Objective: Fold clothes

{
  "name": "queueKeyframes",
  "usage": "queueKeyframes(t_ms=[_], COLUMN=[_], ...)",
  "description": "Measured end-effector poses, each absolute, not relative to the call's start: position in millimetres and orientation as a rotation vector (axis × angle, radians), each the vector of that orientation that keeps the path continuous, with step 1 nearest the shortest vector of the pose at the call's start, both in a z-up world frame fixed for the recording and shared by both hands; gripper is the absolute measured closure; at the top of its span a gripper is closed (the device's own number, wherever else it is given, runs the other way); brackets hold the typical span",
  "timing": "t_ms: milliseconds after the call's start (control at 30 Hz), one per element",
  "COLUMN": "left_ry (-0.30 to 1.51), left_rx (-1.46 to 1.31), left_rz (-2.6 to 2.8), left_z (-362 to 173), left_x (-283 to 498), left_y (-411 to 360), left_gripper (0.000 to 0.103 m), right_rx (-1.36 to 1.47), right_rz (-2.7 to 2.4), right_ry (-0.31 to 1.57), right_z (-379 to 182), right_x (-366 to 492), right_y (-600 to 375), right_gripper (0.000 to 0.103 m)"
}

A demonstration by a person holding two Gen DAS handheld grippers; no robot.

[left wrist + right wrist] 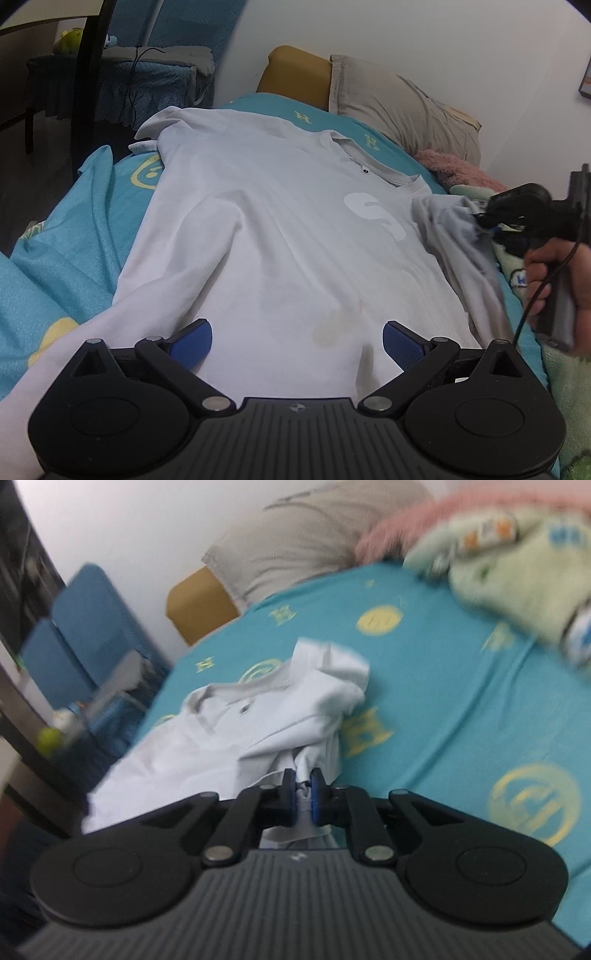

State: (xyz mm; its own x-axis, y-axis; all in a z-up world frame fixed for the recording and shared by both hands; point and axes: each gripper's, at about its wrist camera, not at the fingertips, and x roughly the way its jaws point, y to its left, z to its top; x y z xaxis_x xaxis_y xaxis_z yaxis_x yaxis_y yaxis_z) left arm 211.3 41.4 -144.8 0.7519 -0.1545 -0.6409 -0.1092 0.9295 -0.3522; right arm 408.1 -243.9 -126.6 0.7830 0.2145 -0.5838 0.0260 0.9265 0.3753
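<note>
The bed (92, 229), covered in a teal sheet with yellow emblems, carries the work: a white T-shirt (280, 236) lies face up across it, collar toward the grey pillow (402, 107) at the head. The body of the shirt is spread fairly flat; the sleeve on the pillow-blanket side is gathered and lifted. The fabric appears light, thin and limp, so it should drape and drag rather than hold a line; seams, hem and sleeve edge look the firmest places to take hold. A faint yellowish stain shows near the hem. Open sheet lies beyond the shirt in the right wrist view, giving room to swing the sleeve; the pale green blanket (569, 373) and a pink fluffy item (458, 170) crowd the wall side, and the bed edge drops away on the opposite side. The right gripper (303, 794) has its blue pads pressed together on a bunch of sleeve cloth. The left gripper (297, 341) hovers over the hem, jaws spread wide, holding nothing.
</note>
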Motion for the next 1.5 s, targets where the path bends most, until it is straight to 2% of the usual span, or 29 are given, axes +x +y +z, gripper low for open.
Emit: queueKeyframes(t_ms=[133, 233, 367, 400, 500, 733, 900, 933, 967, 1000, 1033, 1333, 1500], left_ry=[0.722, 0.721, 0.718, 0.717, 0.718, 0.713, 0.706, 0.696, 0.679, 0.671, 0.663, 0.667, 0.725], left_rx=[-0.380, -0.371, -0.345, -0.333, -0.290, -0.226, -0.184, -0.177, -0.158, -0.139, -0.119, -0.140, -0.158], left_rz=[-0.032, -0.033, -0.034, -0.033, -0.032, -0.036, -0.026, -0.021, -0.010, -0.004, 0.003, -0.022, -0.045], left_z=[-145, -146, -148, -148, -150, -152, -149, -147, -144, -142, -139, -110, -93], left_x=[210, 210, 208, 208, 209, 209, 208, 207, 203, 199, 195, 156, 135], left_y=[41, 41, 39, 37, 32, 23, 19, 19, 18, 17, 16, 27, 42], left_gripper=[0.003, 0.003, 0.003, 0.003, 0.003, 0.003, 0.004, 0.004, 0.004, 0.004, 0.004, 0.004, 0.005], right_rx=[0.268, 0.121, 0.001, 0.000, 0.056, 0.193, 0.263, 0.265, 0.260, 0.251, 0.246, 0.362, 0.329], right_rz=[-0.027, -0.150, -0.275, -0.308, -0.406, -0.443, -0.386, -0.358, -0.333, -0.309, -0.291, -0.025, 0.073], right_ry=[0.672, 0.755, 0.711, 0.673, 0.563, 0.539, 0.546, 0.544, 0.529, 0.508, 0.482, 0.402, 0.411], right_z=[-105, -102, -95, -93, -94, -143, -136, -130, -121, -112, -101, -20, -16], right_x=[416, 428, 430, 428, 422, 403, 363, 354, 343, 331, 316, 165, 96], right_y=[-287, -313, -348, -357, -388, -413, -397, -391, -384, -375, -365, -288, -256], right_gripper=[0.093, 0.093, 0.095, 0.098, 0.099, 0.098, 0.094, 0.087, 0.057, 0.041, 0.019, 0.019, 0.019])
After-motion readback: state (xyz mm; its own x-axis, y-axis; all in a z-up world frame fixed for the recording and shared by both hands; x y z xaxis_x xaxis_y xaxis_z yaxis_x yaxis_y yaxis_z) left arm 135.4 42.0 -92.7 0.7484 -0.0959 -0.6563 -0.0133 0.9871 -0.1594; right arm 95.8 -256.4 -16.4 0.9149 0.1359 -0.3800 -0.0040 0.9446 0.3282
